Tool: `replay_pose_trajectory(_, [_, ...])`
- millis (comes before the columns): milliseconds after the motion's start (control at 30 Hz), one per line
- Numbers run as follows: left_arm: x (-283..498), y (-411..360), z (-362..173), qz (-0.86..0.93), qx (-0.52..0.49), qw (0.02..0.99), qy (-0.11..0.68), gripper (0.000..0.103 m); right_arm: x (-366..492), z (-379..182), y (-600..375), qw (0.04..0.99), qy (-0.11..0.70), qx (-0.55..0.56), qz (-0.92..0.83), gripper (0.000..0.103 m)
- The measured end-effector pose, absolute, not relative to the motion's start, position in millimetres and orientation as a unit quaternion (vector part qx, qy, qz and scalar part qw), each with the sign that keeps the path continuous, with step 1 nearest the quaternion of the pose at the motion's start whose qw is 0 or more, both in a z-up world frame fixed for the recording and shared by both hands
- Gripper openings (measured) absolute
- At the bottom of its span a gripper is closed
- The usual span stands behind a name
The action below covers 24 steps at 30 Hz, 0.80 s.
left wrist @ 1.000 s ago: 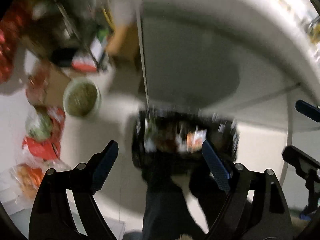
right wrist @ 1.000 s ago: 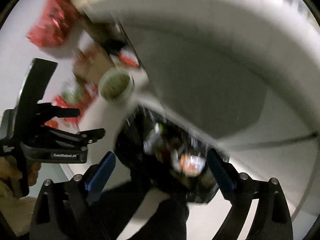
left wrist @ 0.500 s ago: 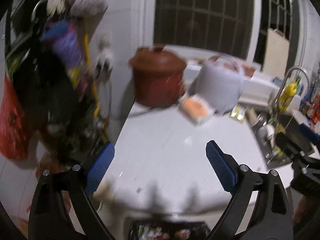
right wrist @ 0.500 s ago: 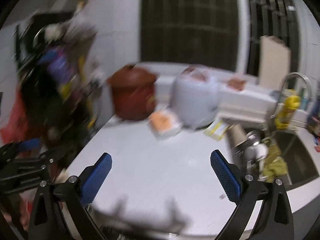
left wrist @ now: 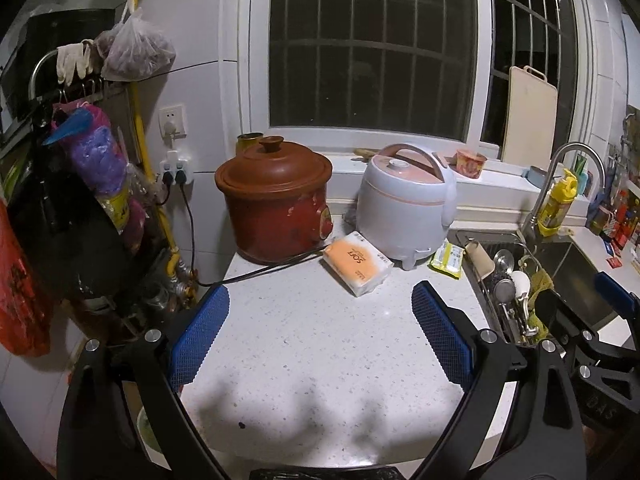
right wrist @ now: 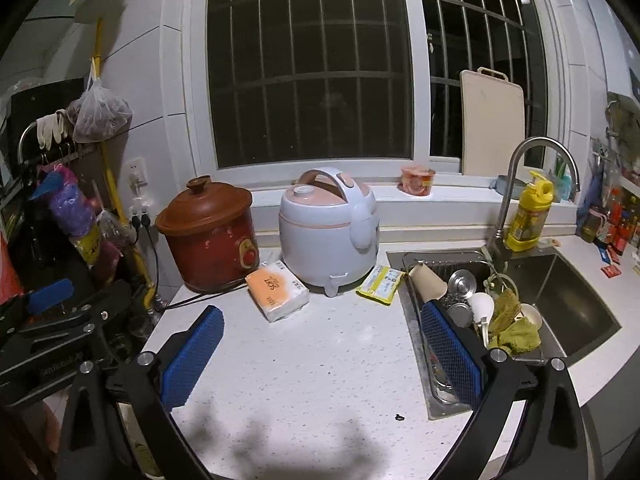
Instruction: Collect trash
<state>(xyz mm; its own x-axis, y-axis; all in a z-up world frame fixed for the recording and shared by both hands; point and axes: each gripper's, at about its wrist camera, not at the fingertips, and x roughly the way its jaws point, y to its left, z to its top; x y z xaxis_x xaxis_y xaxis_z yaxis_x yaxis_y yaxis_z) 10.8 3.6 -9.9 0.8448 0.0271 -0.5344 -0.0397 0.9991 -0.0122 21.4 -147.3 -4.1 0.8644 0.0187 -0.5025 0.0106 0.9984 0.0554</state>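
**A:** Both your grippers sit over the front of the white counter [left wrist: 320, 340]. Left gripper [left wrist: 320, 340] is spread wide with nothing in it, same for the right gripper [right wrist: 320, 352]. Both are pointed level at the window.

**B:** Anything between you and the rice cooker [right wrist: 328, 228]?

**A:** Bare counter up close, just one dark crumb [right wrist: 398, 416] near the front edge. Further on, one orange tissue pack [right wrist: 277, 290] lies just front-left of the cooker, and one yellow-green wrapper [right wrist: 380, 279] lies flat at its front-right foot, right beside the sink [right wrist: 576, 304]. One paper cup [right wrist: 427, 281] lies tipped in the sink rack, right of the cooker.

**B:** And behind?

**A:** One brown clay pot [left wrist: 276, 204] stands left of the cooker, with its black cord [left wrist: 256, 274] running across the counter. One red tub [right wrist: 418, 179] sits on the sill behind it.
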Motion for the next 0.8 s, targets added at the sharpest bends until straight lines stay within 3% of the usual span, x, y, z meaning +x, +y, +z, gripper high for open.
replay_pose_trajectory(800, [5.1, 13.6, -7.2, 0.027, -0.015, 0.961, 0.276, 0.09, 24.4, -4.7, -138.4, 0.964, 0.263, 0.023, 0.016, 0.098])
